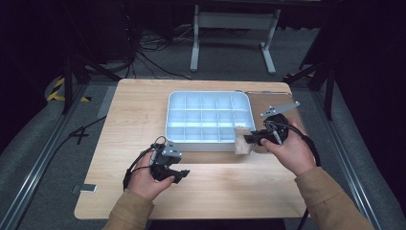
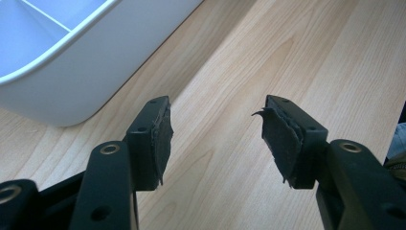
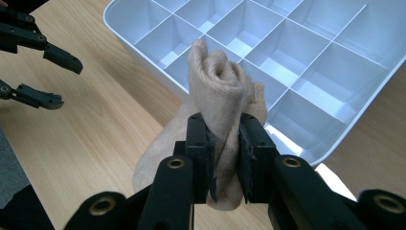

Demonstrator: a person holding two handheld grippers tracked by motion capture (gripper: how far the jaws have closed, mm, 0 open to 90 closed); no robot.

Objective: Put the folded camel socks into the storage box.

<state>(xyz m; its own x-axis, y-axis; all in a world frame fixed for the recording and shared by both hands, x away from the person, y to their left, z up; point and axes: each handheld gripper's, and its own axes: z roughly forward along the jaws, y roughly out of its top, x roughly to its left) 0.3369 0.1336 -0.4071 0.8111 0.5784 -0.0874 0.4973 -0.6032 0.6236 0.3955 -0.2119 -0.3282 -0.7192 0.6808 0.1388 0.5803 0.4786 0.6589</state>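
A rolled beige sock [image 3: 218,88] is pinched between the jaws of my right gripper [image 3: 225,158], which is shut on it. In the high view the sock [image 1: 242,140] hangs at the front right corner of the white divided tray [image 1: 177,96], with the right gripper [image 1: 250,138] just to its right. My left gripper [image 1: 183,175] rests low over the table in front of the tray's front left corner. Its jaws stand open with only bare wood between the pads [image 2: 162,143]. The tray's compartments [image 3: 311,72] look empty.
The wooden table [image 1: 119,124] has free room left of the tray and along its front. The left gripper [image 3: 45,76] appears in the right gripper view at the upper left. A metal frame [image 1: 234,28] and cables lie on the floor beyond the table.
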